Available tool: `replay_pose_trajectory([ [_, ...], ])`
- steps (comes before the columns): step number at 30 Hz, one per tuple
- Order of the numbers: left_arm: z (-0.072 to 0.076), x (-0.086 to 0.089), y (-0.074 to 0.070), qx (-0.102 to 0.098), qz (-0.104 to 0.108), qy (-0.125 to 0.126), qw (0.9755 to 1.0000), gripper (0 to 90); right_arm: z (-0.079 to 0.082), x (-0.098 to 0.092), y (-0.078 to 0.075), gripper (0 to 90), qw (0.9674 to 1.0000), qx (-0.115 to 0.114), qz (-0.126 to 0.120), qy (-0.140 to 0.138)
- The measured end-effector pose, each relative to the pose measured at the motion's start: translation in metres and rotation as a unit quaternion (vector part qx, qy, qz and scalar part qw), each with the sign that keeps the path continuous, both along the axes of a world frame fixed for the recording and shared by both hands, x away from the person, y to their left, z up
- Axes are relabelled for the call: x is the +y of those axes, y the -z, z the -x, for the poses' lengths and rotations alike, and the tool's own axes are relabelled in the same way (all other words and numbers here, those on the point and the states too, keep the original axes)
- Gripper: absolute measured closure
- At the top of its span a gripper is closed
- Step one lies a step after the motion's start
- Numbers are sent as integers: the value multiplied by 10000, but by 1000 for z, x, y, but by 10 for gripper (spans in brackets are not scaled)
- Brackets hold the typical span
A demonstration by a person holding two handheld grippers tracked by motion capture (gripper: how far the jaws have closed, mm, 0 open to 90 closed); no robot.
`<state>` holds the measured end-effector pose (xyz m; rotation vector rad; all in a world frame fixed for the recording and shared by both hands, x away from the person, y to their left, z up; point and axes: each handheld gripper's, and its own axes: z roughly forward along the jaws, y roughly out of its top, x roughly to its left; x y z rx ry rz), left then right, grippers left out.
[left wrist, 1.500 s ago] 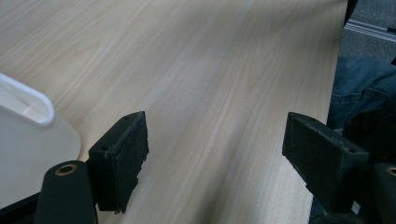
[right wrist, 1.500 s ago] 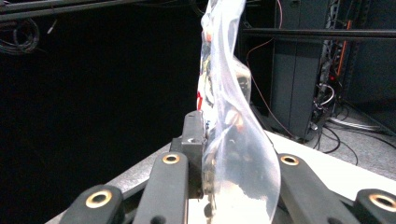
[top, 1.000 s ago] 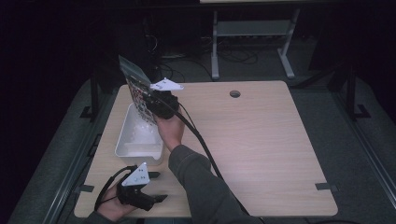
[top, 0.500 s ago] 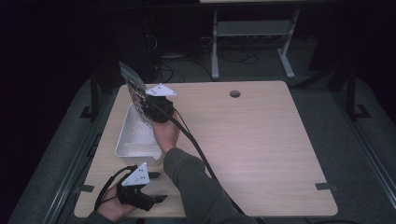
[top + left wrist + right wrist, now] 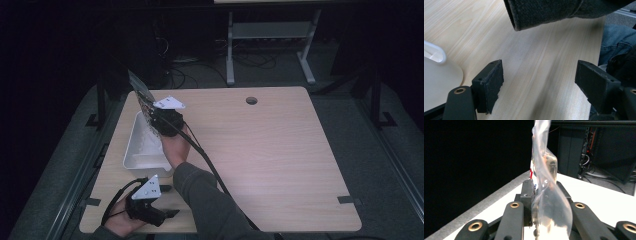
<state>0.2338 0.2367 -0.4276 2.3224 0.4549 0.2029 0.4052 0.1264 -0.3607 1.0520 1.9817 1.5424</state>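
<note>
while the left gripper (image 5: 172, 213) rests near the front edge of the table (image 5: 280, 160) with its jaws spread wide and nothing between them, the right gripper (image 5: 150, 112) is clamped on a clear plastic bag (image 5: 546, 195). the bag stands up from the jaws, twisted, with something red and white showing inside. seen from above, the bag (image 5: 141, 92) is held over the far end of a white tray (image 5: 135, 155) at the table's left side.
</note>
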Motion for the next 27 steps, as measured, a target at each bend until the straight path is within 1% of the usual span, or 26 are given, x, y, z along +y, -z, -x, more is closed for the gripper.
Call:
replay_pose_trajectory([
  [2, 0, 0, 0, 1, -4, 2, 10000, 223, 1, -1, 1, 718, 10000, 20, 9, -22],
  [4, 0, 0, 0, 12, -5, -7, 10000, 223, 0, -4, 1, 680, 9999, 97, 16, -137],
  [6, 0, 0, 1, 16, -19, -7, 10000, 223, 0, -7, 0, 648, 9998, 136, 28, -152],
  [8, 0, -1, 1, 17, -25, -5, 10000, 223, -1, -10, 0, 654, 9996, 172, 48, -220],
  [10, 0, -1, 1, 17, -27, -7, 10000, 223, 0, -13, 0, 696, 9995, 182, 88, -241],
  [11, 0, -1, 1, 24, -27, -5, 10000, 223, 0, -14, 0, 701, 9994, 169, 121, -259],
  [13, 0, -1, 2, 21, -48, 4, 10000, 223, 2, -14, 1, 711, 9995, 133, 205, -197],
  [15, 0, -1, 2, 25, -50, 2, 10000, 223, 3, -14, 2, 720, 9994, 107, 262, -180],
  [18, 0, -1, 2, 26, -53, 3, 10000, 223, 7, -13, 3, 727, 9990, 38, 408, -158],
  [19, 0, -1, 2, 22, -55, 5, 10000, 223, 11, -11, 2, 730, 9983, -37, 563, -142],
  [20, 0, -1, 2, 23, -58, 5, 10000, 223, 11, -11, 2, 730, 9983, -37, 563, -142],
  [22, 0, -1, 2, 19, -68, 12, 10000, 223, 14, -10, 3, 734, 9977, -68, 660, -99],
  [25, 0, -1, 2, 11, -71, 16, 10000, 223, 16, -11, 3, 735, 9976, -53, 692, 26],
  [27, 0, -1, 2, 11, -71, 18, 10000, 223, 17, -12, 5, 737, 9979, 18, 626, 188],
])
